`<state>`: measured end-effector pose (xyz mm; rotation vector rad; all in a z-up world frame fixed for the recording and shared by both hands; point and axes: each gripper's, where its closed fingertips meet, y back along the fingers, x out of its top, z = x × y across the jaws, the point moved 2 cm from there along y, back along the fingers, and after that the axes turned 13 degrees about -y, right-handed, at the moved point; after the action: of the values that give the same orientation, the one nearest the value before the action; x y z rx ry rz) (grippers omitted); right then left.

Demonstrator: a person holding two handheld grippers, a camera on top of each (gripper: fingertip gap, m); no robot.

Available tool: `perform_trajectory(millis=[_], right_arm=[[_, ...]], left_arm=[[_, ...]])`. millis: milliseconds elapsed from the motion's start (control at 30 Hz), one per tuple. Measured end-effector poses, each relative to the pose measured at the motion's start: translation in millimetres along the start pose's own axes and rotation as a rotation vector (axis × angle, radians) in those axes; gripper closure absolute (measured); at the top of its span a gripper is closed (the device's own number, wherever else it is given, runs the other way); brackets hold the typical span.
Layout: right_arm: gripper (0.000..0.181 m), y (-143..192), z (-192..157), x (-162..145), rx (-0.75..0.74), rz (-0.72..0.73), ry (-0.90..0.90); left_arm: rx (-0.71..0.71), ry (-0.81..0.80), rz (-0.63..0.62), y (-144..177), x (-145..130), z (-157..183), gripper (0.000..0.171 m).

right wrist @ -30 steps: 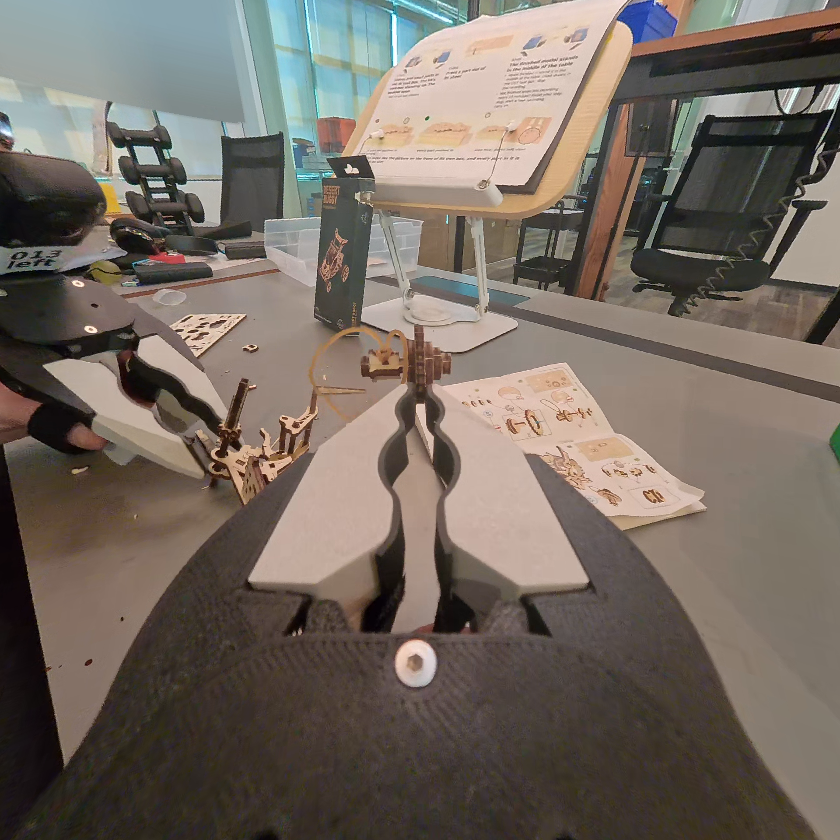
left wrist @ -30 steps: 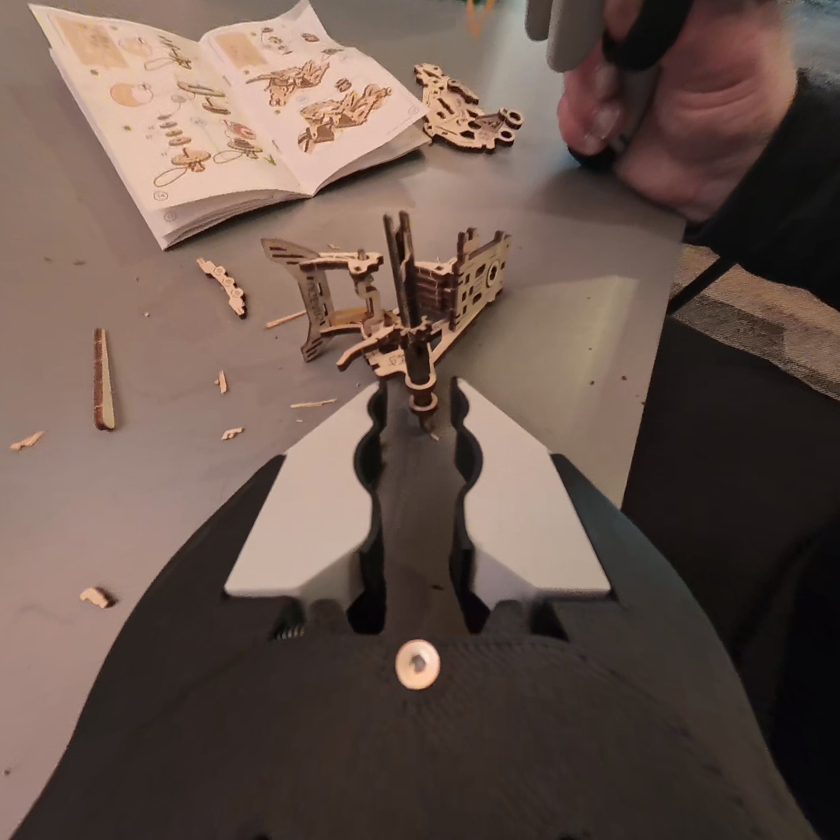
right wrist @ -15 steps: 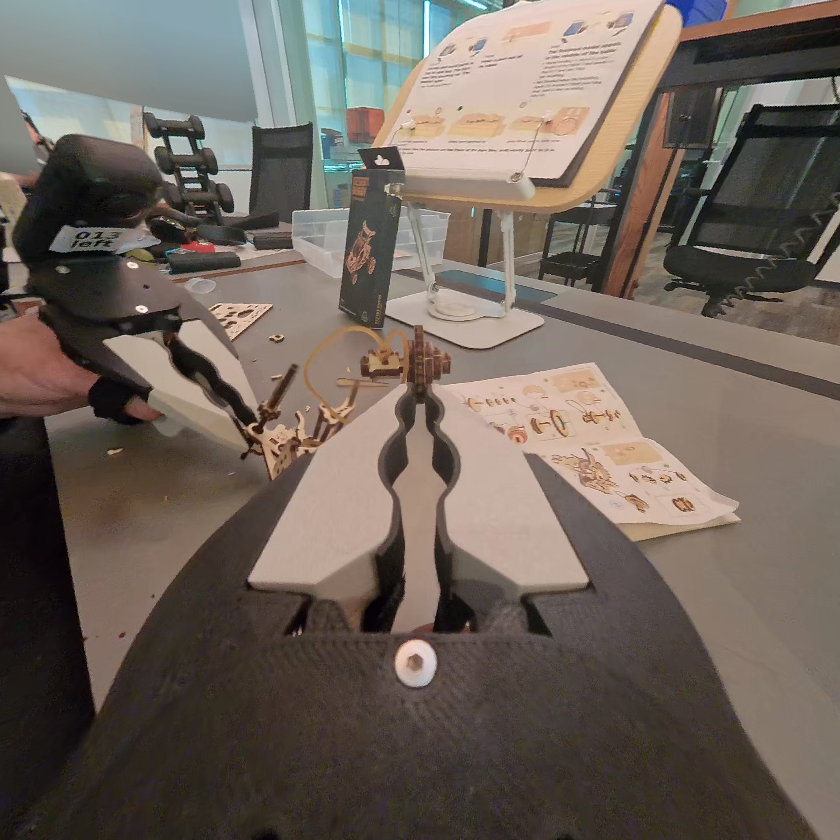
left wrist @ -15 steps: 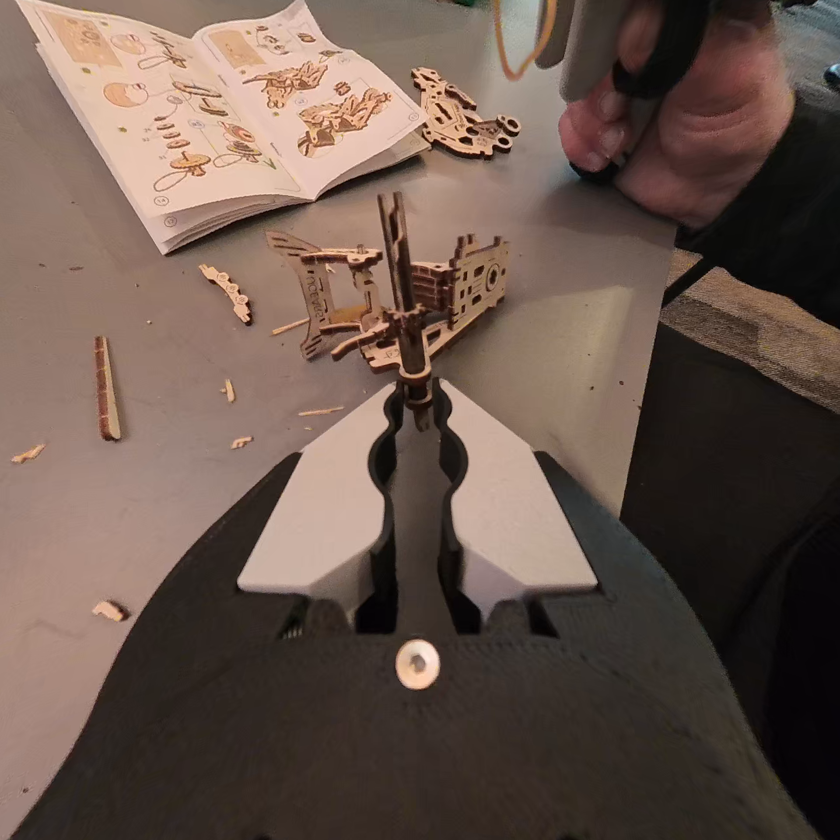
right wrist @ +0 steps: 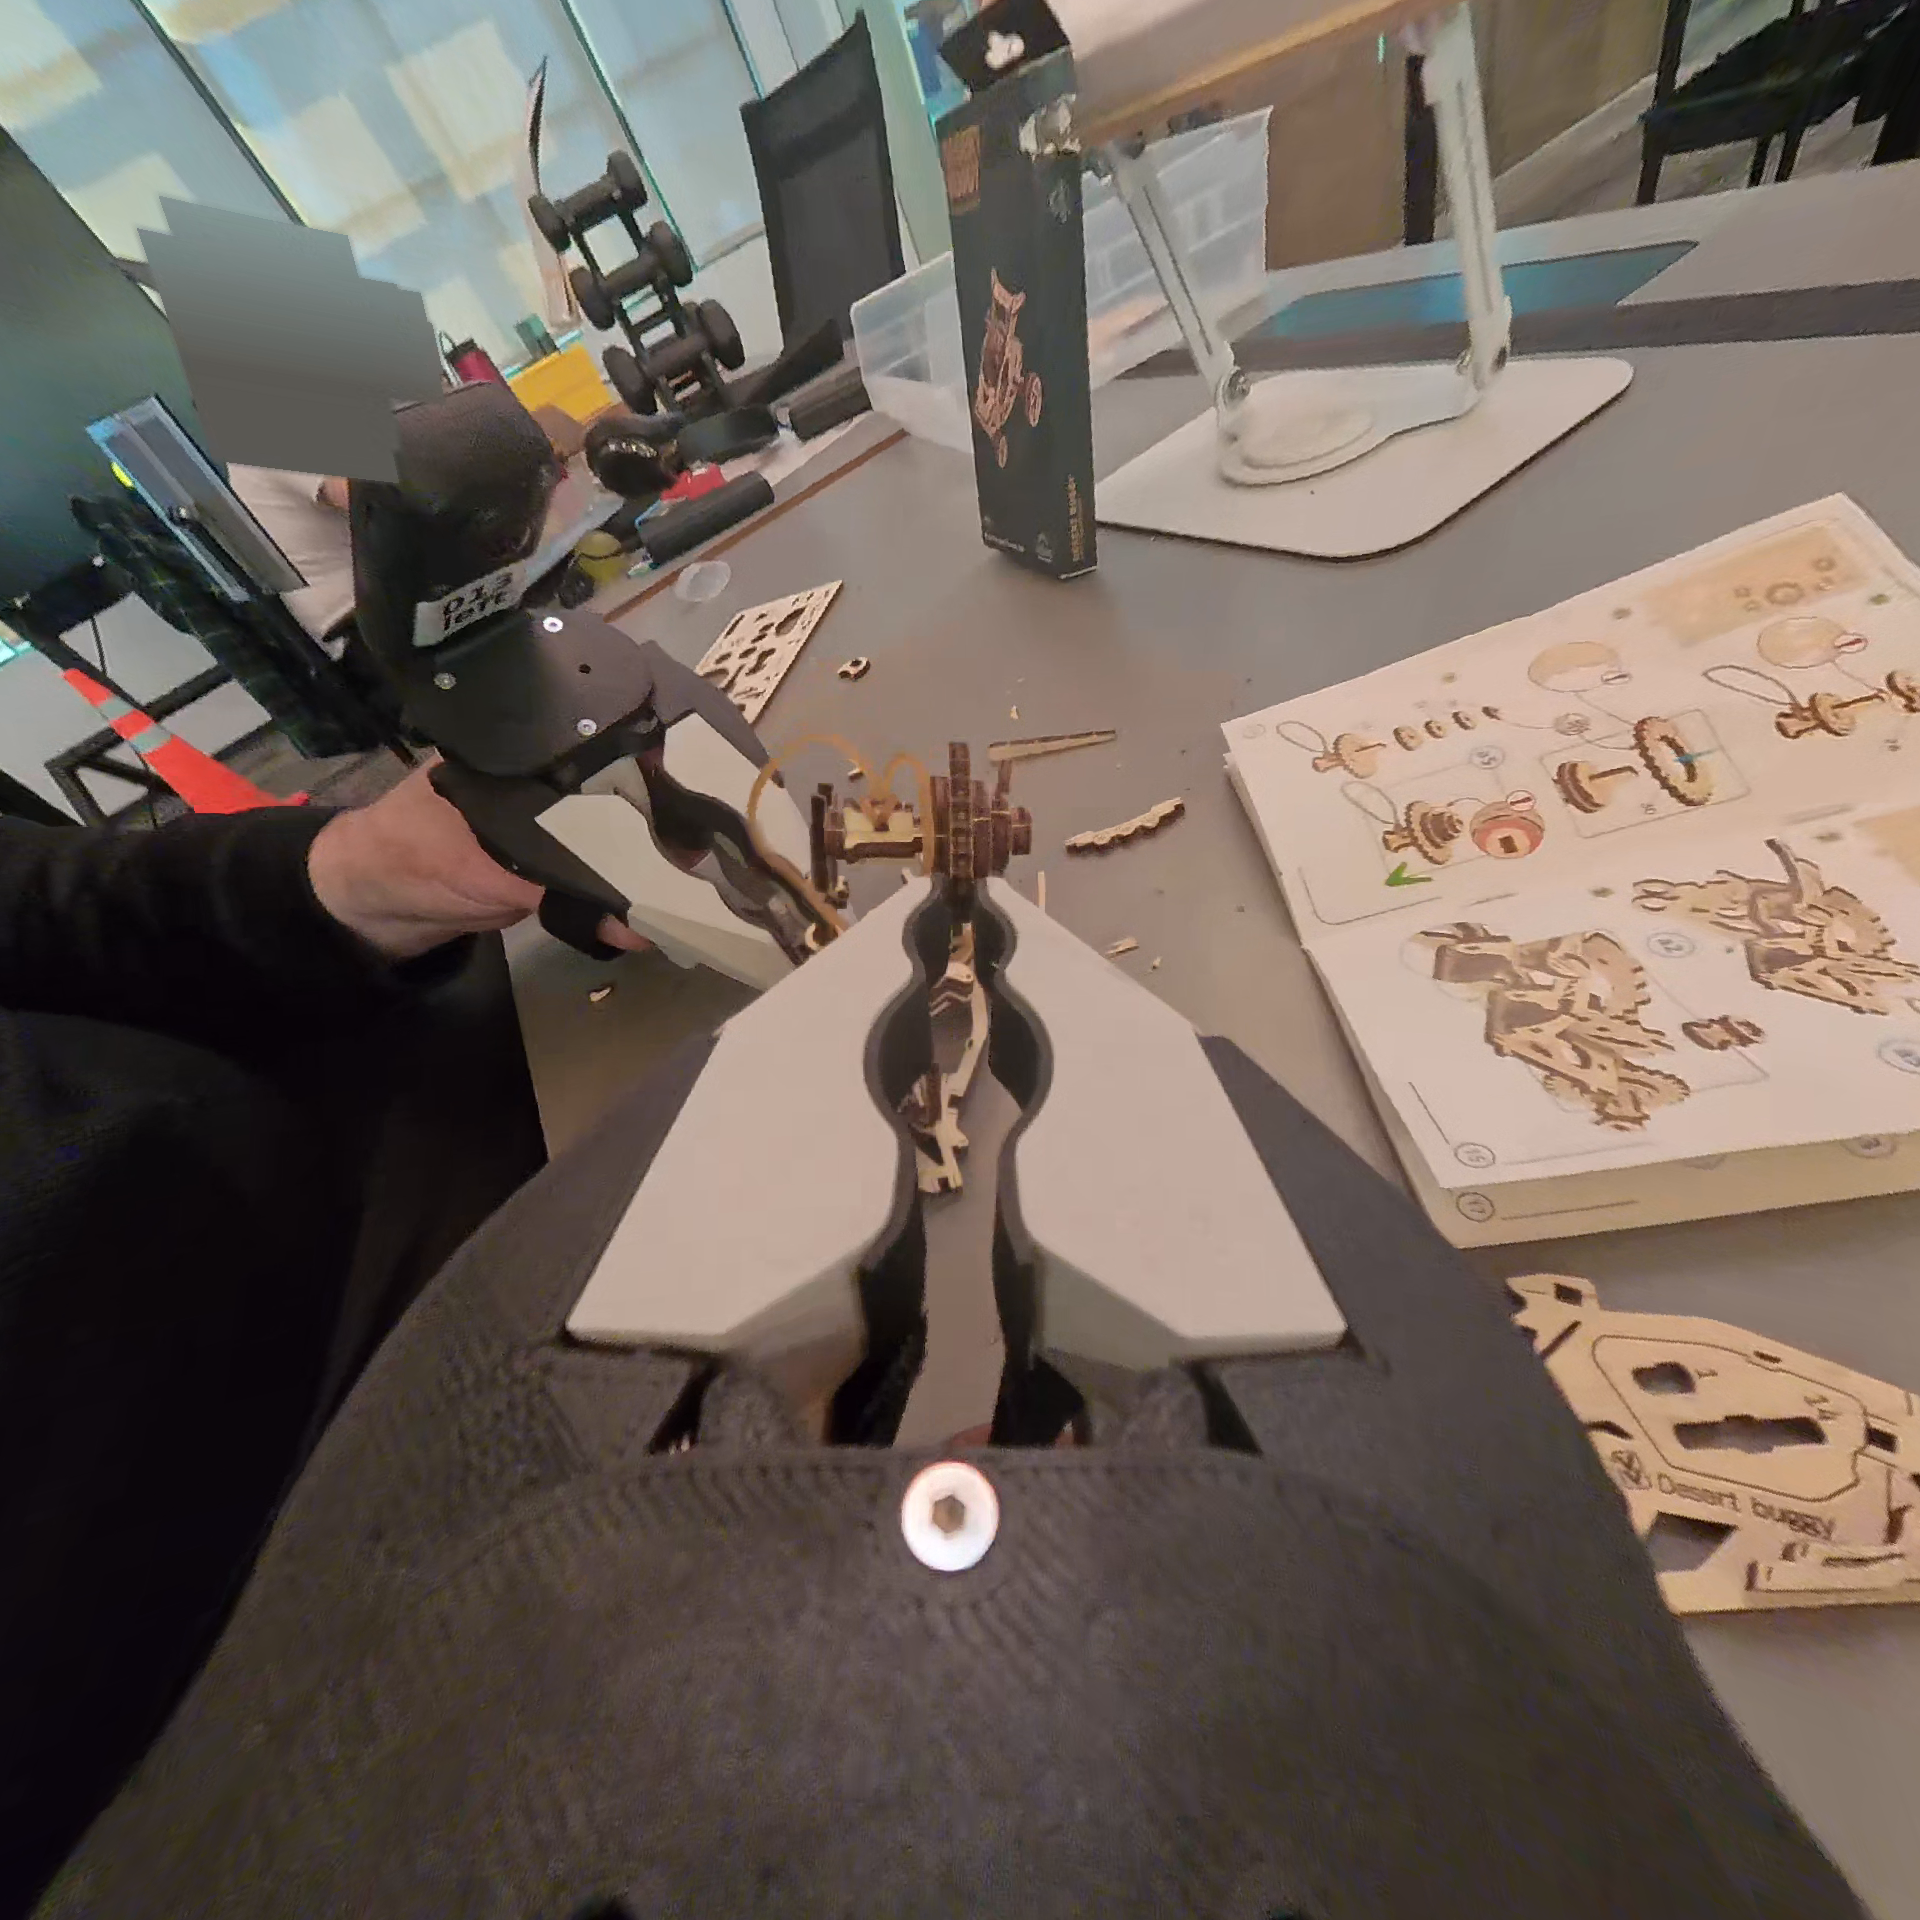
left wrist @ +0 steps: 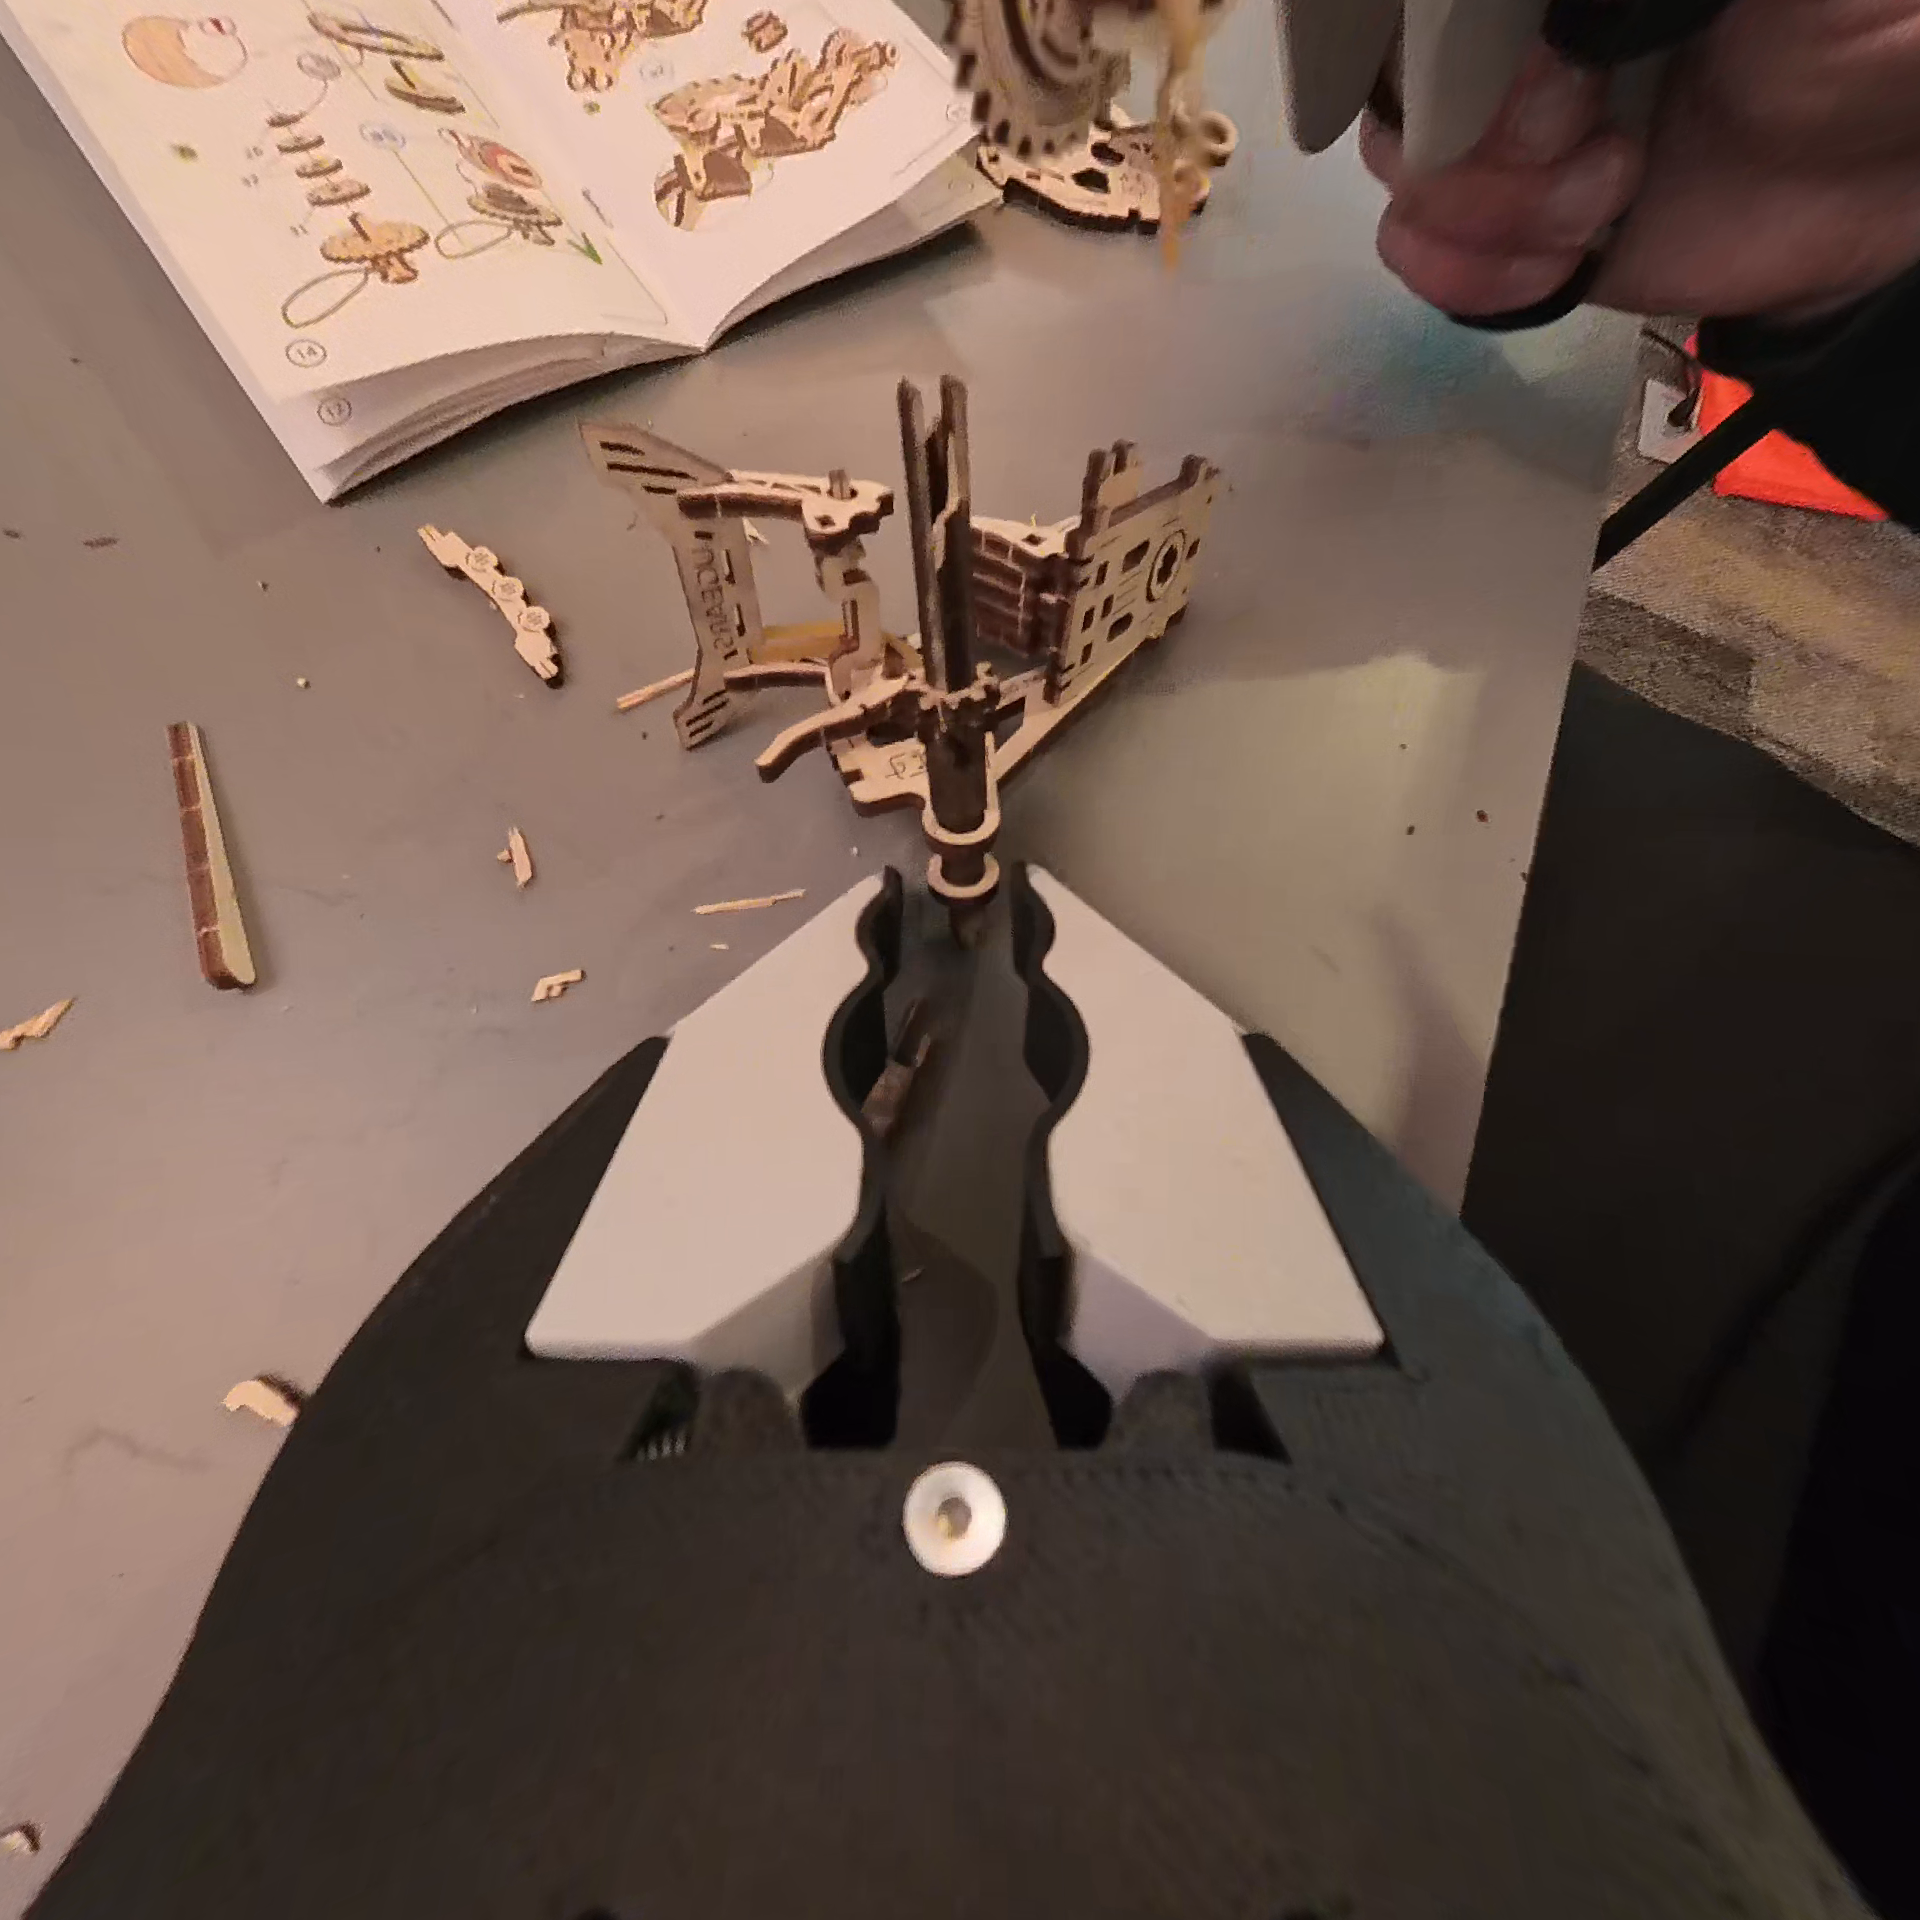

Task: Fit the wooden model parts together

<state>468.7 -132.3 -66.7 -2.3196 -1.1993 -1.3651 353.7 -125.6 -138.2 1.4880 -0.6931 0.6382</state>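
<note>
We see two grippers: the left gripper stands apart around the model frame's axle; the right gripper clamps one gear assembly.

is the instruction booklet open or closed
Open: the instruction booklet lies flat on the grey table, two printed pages facing up.

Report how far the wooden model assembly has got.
Done: a partly built wooden frame stands on the grey table.
In hand: the left gripper sits open around the frame's axle pin; the right gripper is shut on a gear axle with a rubber band, held in the air.
Left: the gear axle is not yet joined to the frame, and loose pieces lie beside the open booklet.
</note>
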Motion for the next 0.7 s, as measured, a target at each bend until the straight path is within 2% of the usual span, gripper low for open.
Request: perform_trajectory(millis=[100,200,367,467,600,633,700], right_arm=[[0.181,-1.9,-6.7,-0.6,-0.007,-0.028,0.019],[0.181,-2.5,-18.6,-5.6,0.0,-0.075,0.045],[0.181,-6.4,-37.3,-11.6,-0.02,-0.107,0.112],[0.181,-10.1,-47.5,-15.5,-0.024,-0.121,0.139],[0.181,-13.9,-52.5,-22.0,-0.048,-0.144,0.168],[0.181,-15.0,-53.6,-24.1,-0.051,-0.149,0.174],[0.181,-16.5,-54.1,-29.1,-0.066,-0.165,0.19]], left_arm=[[0.017,0.001,0.041,9.5,5.7,-0.4,0.142],[0.033,-0.019,0.107,23.6,16.3,5.3,0.138],[-0.063,0.041,0.25,35.0,41.7,31.6,0.131],[-0.068,0.073,0.301,38.5,50.9,31.8,0.127],[-0.2,0.186,0.406,40.2,62.5,39.1,0.138],[-0.221,0.202,0.422,40.4,63.8,40.2,0.146],[-0.248,0.202,0.434,40.8,63.8,43.8,0.171]])
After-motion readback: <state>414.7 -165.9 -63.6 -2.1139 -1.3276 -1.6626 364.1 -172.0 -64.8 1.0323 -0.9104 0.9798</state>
